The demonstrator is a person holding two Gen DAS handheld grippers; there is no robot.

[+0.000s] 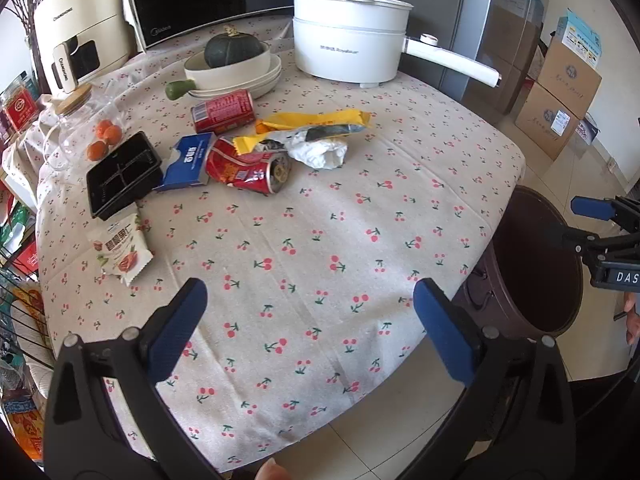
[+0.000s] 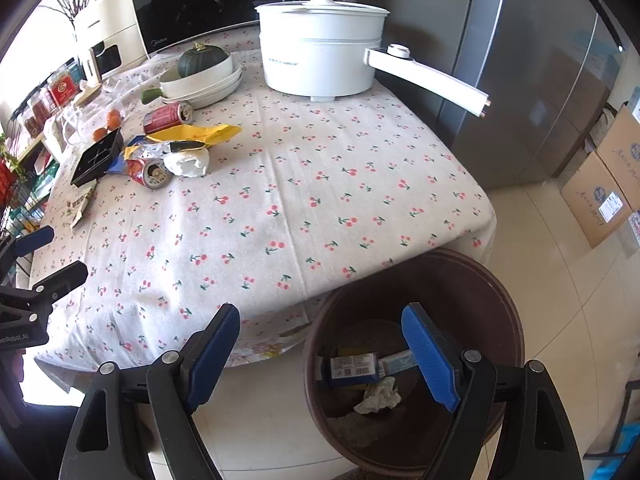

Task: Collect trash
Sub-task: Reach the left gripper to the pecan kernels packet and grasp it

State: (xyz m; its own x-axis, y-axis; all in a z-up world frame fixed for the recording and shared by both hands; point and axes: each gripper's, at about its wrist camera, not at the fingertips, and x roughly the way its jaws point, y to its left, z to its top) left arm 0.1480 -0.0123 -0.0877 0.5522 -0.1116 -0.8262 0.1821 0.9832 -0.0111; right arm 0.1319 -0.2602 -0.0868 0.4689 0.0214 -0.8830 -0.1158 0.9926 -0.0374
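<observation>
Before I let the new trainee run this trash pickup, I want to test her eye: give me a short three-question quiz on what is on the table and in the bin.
1. True or false: the brown bin already holds a blue carton and a crumpled tissue.
2. Multiple choice: the crushed red can lies closest to A) the white cooker, B) the blue box, C) the snack packet.
3. Fill in: both the left gripper and the right gripper are ____.

Key: 1 true; 2 B; 3 open.

"Midea" – microwave (image 1: 192, 4), "DAS" – right tongs (image 1: 592, 208), "Robot.AI" – left tongs (image 2: 48, 252)
</observation>
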